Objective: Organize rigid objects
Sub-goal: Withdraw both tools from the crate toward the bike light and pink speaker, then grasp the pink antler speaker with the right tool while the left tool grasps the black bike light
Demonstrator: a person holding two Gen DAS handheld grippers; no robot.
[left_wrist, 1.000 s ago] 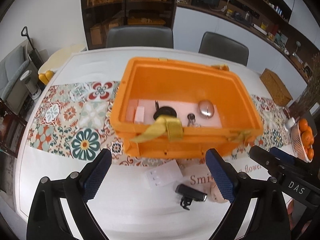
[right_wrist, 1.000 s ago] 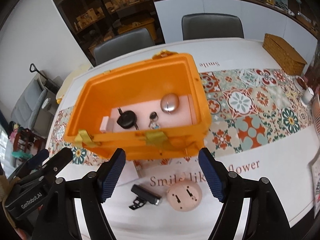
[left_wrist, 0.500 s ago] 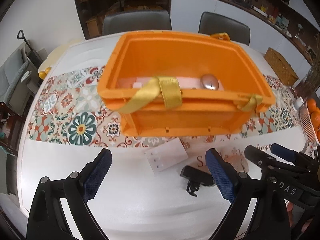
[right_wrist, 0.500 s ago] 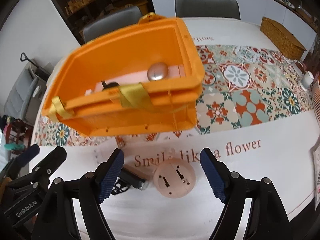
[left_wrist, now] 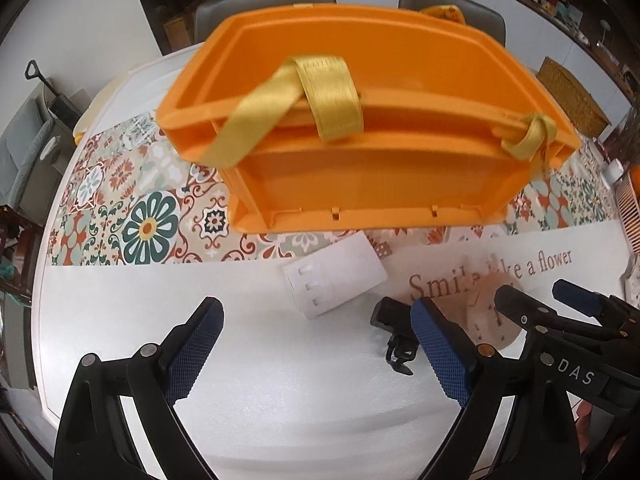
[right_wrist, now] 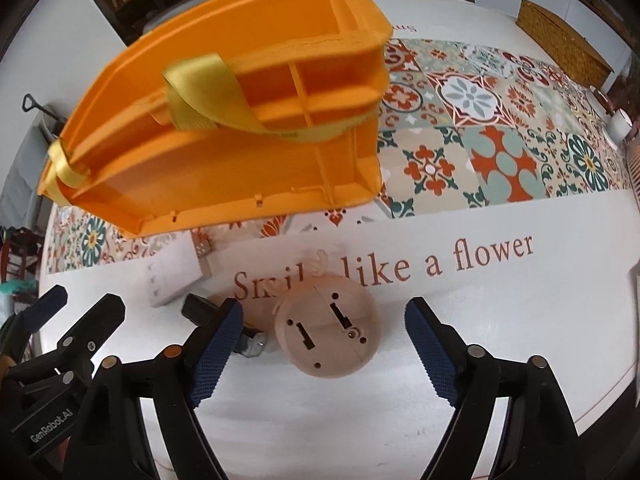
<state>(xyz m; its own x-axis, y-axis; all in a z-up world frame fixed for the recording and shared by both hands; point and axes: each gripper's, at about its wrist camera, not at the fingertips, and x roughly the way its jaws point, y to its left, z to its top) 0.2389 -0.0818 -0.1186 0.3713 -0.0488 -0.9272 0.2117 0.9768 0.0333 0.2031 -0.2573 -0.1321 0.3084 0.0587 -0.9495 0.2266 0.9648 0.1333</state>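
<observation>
An orange plastic bin point(left_wrist: 372, 176) with yellow ribbon on its near rim stands on the table; it also shows in the right wrist view point(right_wrist: 224, 152). In front of it lie a white flat box point(left_wrist: 336, 278), a small black clip device point(left_wrist: 394, 324) and a round tan wooden disc point(right_wrist: 328, 330) with slots. My left gripper point(left_wrist: 316, 356) is open and empty, low over the white cloth before the white box. My right gripper point(right_wrist: 324, 346) is open, its fingers on either side of the disc, not touching it. The bin's contents are hidden by its wall.
A patterned tile runner point(right_wrist: 480, 136) crosses the white tablecloth point(left_wrist: 280, 400) printed "Smile like a flower". A wicker box point(right_wrist: 560, 44) sits at the far right. Chairs point(left_wrist: 264, 4) stand behind the table. The other gripper shows at each view's edge.
Both grippers have dropped lower and closer to the table's front items. The bin now looms higher and its inside has gone out of sight. The disc now lies between the right fingers.
</observation>
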